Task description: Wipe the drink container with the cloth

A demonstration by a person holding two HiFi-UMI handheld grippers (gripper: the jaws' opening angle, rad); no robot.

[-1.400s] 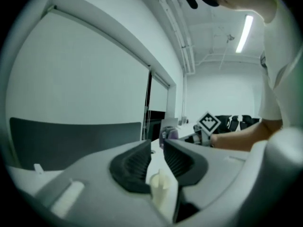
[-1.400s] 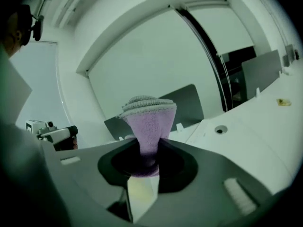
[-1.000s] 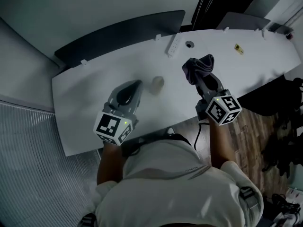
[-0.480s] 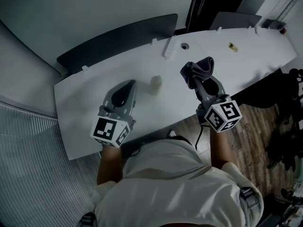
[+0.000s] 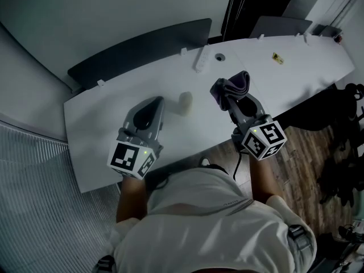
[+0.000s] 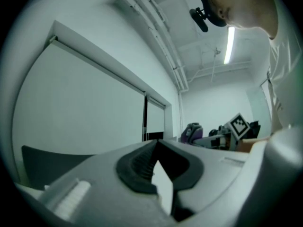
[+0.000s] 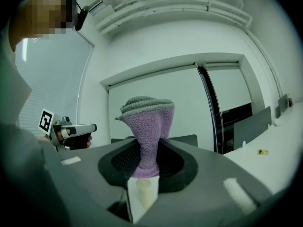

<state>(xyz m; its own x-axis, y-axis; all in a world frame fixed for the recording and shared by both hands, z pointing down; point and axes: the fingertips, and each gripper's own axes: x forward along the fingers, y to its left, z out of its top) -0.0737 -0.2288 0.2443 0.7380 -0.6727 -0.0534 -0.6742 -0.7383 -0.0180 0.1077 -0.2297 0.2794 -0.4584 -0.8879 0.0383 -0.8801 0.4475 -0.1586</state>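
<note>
The drink container (image 5: 185, 102), a small pale cup-like vessel, stands upright on the white table (image 5: 296, 73), between the two grippers. My right gripper (image 5: 234, 98) is shut on a bunched purple-grey cloth (image 5: 230, 86) and hovers just right of the container. In the right gripper view the cloth (image 7: 147, 126) rises from the right gripper (image 7: 147, 150), and the container (image 7: 144, 193) shows low through the gap. My left gripper (image 5: 153, 104) is shut with nothing in it, left of the container, its jaws pointing up and away in the left gripper view.
A white power strip (image 5: 200, 61), a cable grommet (image 5: 219, 56) and a yellow sticker (image 5: 276, 56) lie near the table's far edge. A dark partition panel (image 5: 142, 43) stands behind the table. Wooden floor (image 5: 301, 152) and dark gear lie to the right.
The right gripper with the cloth has drifted slightly left, closer to the container. The left gripper has stayed about where it was, still shut.
</note>
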